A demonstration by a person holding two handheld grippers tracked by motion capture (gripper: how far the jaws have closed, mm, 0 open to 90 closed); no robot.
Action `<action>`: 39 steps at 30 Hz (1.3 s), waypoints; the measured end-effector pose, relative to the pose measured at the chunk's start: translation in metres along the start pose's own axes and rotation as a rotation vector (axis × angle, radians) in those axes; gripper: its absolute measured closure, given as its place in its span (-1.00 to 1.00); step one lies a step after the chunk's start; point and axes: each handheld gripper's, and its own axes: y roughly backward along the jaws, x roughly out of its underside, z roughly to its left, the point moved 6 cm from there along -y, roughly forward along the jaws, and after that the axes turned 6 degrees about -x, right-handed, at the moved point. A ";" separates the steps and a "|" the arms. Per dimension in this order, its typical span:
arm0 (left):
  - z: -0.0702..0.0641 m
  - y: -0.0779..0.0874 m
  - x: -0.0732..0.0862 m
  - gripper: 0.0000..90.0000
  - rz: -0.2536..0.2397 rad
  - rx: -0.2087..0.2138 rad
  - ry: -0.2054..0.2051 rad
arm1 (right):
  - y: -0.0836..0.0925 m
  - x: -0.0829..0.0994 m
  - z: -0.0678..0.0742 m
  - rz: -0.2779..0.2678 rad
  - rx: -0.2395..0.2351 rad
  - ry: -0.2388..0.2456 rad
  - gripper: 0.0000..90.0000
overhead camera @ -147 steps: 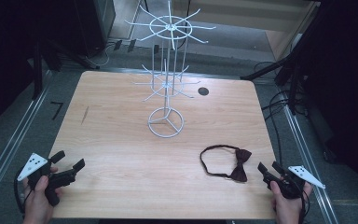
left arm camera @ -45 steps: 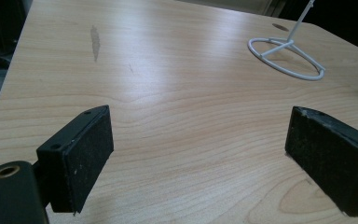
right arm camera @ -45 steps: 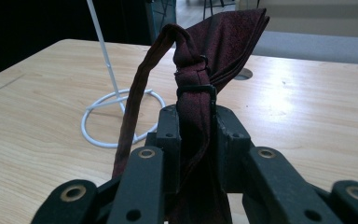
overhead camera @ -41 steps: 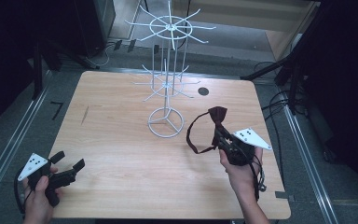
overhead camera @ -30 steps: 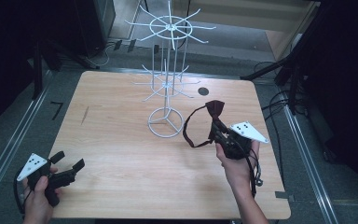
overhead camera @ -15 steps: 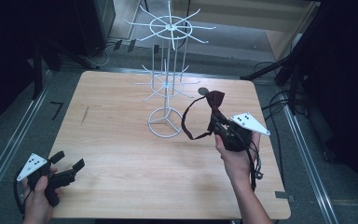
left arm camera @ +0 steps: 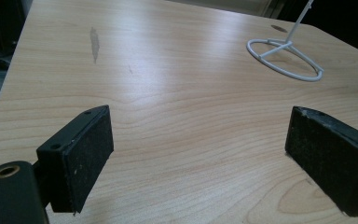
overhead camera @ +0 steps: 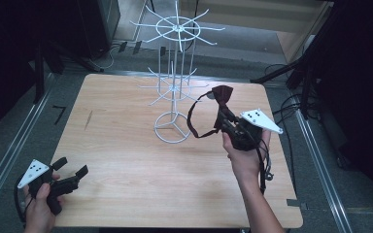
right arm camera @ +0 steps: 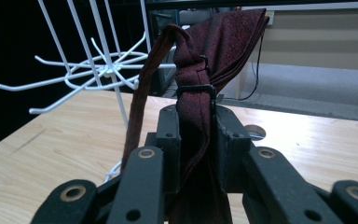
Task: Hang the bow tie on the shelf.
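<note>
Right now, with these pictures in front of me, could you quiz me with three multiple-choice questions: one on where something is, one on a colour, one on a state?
1. Where is the white wire rack?
A. on the table's far middle
B. on the floor
C. in the left hand

2. What colour is the bow tie?
A. yellow
B. dark red
C. blue

3. How do the jaws of the left gripper stand?
A. shut on the bow tie
B. shut on nothing
C. wide apart, with nothing between

Answers:
1. A, its ring base sits on the wooden table.
2. B, the right gripper view shows dark red cloth.
3. C, bare wood shows between them.
</note>
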 end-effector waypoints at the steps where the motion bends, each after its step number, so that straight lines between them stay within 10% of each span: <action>1: 0.000 0.000 0.000 -0.82 0.000 0.000 0.001 | 0.000 -0.001 0.001 0.000 0.000 -0.003 0.67; 39: 0.000 0.000 0.000 -0.82 0.000 0.002 0.000 | -0.028 0.009 0.053 0.010 -0.069 0.100 0.67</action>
